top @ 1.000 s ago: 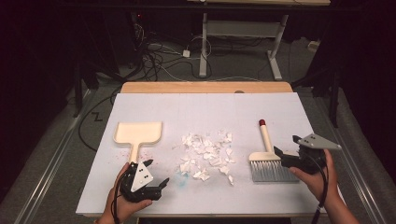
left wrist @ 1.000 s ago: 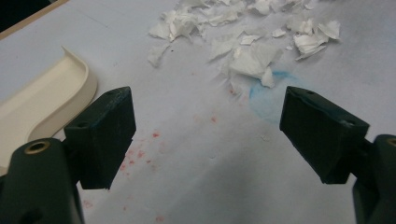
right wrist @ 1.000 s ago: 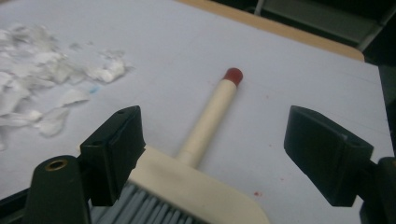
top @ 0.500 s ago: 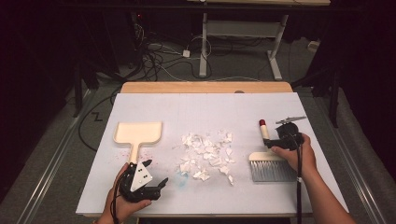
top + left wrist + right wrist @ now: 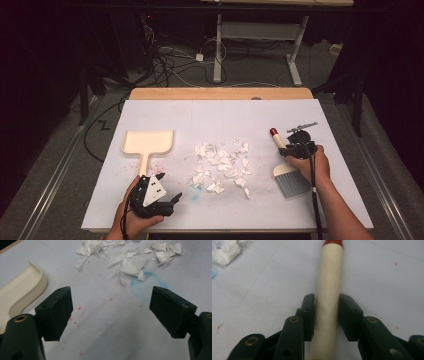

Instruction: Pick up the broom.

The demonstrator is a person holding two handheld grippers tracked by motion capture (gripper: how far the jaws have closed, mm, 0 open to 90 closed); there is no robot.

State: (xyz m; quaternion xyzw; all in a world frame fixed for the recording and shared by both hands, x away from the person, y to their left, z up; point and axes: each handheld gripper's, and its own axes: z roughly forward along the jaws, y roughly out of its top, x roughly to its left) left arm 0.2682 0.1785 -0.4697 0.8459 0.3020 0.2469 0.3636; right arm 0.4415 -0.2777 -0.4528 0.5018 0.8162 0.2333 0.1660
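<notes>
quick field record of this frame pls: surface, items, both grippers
surface: white board on a wooden table
dustpan: cream, left side, handle toward the person
paper scraps: white, loose pile at centre
brush: cream handle, red tip, grey bristles, right side
left gripper: jaws open, nothing between them
right gripper: jaws closed around brush handle

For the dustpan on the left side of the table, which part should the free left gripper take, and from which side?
Probably the handle. The dustpan lies flat, its narrow straight handle pointing toward the person and the left gripper, whose jaws stand wide apart. Coming from the near side with one jaw either side of the handle looks best; the wide tray with its raised rim seems too broad to pinch.
</notes>
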